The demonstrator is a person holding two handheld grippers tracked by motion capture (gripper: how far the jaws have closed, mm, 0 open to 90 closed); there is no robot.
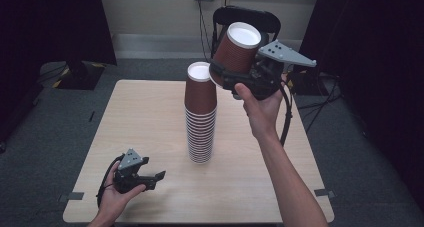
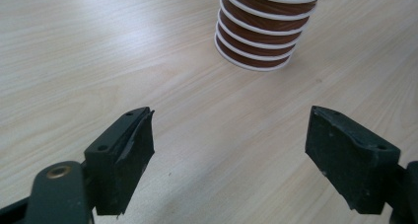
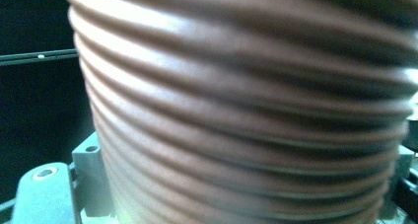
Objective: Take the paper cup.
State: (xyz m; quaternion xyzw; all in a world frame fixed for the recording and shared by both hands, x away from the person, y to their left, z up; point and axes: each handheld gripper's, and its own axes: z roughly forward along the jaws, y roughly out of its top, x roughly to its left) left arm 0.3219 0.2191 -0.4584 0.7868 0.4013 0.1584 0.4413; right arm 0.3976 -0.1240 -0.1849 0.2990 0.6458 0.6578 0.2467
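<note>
— High view first: what does the right gripper (image 1: 231, 76) have?

— A single brown paper cup (image 1: 237, 49), upside down and tilted, its white base up. The jaws clamp it across its ribbed wall near the rim, spread wide because the cup is wide. It hangs in the air up and to the right of the stack of cups (image 1: 201, 112), its lower rim close beside the stack's top.

— And from the right gripper view?

— The ribbed brown wall of the cup (image 3: 246, 110) sits between the jaws, right up against the camera, blurred.

— The left gripper (image 1: 150, 179)?

— Low over the near left part of the tabletop (image 1: 150, 112), held in the person's left hand (image 1: 117, 197). Its jaws stand released, wide apart, with bare wood between them in the left gripper view.

— Where is the stack from there?

— Ahead of the open jaws and a little right, well apart from them; the bottom rims of the stack (image 2: 261, 36) stand on the tabletop (image 2: 98, 51).
</note>
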